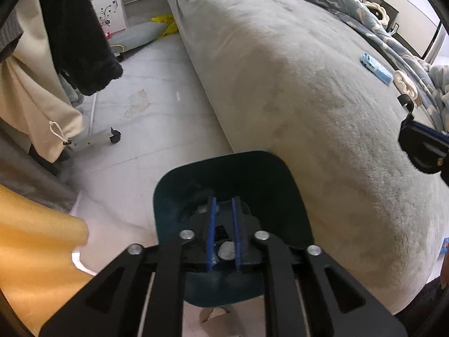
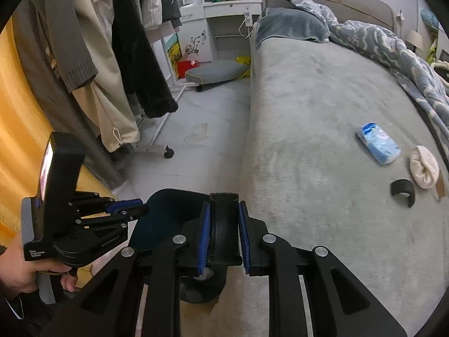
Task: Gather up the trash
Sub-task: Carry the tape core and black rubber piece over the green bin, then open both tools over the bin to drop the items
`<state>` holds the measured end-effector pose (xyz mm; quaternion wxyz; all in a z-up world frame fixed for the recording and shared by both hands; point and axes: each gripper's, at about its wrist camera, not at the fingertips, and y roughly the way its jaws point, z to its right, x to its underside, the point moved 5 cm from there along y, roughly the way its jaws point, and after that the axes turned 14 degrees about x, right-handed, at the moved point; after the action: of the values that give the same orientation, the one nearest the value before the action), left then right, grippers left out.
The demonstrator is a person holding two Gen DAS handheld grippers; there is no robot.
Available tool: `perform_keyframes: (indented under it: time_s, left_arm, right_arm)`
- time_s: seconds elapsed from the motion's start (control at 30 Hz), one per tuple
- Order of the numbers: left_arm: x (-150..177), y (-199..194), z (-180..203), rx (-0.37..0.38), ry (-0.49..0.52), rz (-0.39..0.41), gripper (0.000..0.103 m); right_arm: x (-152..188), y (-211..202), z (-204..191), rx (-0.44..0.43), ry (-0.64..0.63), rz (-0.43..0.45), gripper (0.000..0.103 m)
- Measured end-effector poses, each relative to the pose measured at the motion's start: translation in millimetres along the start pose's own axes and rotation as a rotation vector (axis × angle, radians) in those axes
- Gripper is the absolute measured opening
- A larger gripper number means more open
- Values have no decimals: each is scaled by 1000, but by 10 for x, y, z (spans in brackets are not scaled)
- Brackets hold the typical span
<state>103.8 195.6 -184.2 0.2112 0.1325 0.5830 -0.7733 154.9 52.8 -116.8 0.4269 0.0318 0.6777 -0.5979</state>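
Clenched in the right gripper (image 2: 224, 207) jaws, a black curved piece (image 2: 224, 224) is held over the bed (image 2: 308, 140) edge. If the dark bin (image 1: 224, 174) on the floor is missed, it could be dropped. The left gripper (image 1: 223, 200) jaws are held slightly apart, empty, above the bin.
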Motion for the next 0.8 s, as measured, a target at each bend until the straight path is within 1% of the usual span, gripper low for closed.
perform_keyframes:
  time_s: [0.07, 0.13, 0.2, 0.23, 0.27, 0.33, 0.43, 0.6, 0.8]
  left_arm:
    - [6, -54, -46, -10, -4, 16, 35]
    - [14, -112, -106, -15, -6, 35, 44]
    - [18, -163, -164, -23, -11, 48, 47]
    - [19, -196, -205, -29, -15, 56, 53]
    - [22, -220, -236, -35, -19, 61, 61]
    - [22, -282, -296, -37, -22, 80, 63]
    - [26, -353, -358, -34, -29, 102, 69]
    - [13, -446, -437, -26, -48, 137, 69]
    - [48, -498, -484, -36, -22, 143, 70]
  right_arm:
    - [10, 51, -73, -5, -13, -10, 20]
    - [29, 111, -153, -10, -27, -24, 20]
    - [51, 186, -241, -15, -37, -40, 20]
    - [69, 224, -276, -17, -43, -49, 20]
    - [88, 269, -315, -17, -50, -62, 20]
    - [134, 361, -398, -21, -66, -86, 20]
    - [183, 482, -510, -25, -80, -113, 20]
    - [251, 653, -686, -35, -94, -151, 20]
    - [354, 838, -815, -28, -115, -195, 20]
